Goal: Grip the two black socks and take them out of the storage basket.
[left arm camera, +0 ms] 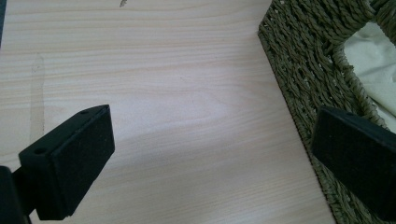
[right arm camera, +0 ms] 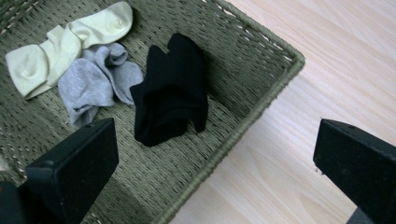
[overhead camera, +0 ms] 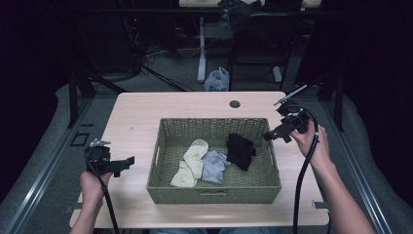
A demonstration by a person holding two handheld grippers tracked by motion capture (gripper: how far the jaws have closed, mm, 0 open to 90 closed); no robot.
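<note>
Right gripper view, black sock [right arm camera: 170, 88] crumpled, long axis prob. front-back, basket [right arm camera: 261, 79].

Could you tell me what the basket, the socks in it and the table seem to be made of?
The basket looks woven from twisted olive-green fibre, perhaps seagrass or paper cord: its rope-like strands show. The cream sock, grey sock and black sock look like soft, matte knit fabric, crumpled. The table shows pale wood grain, smooth, possibly laminate.

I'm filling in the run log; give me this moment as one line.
left gripper: open, above table left of basket | right gripper: open, above basket's right rim, nearest black socks | basket: cream socks, grey socks
</note>
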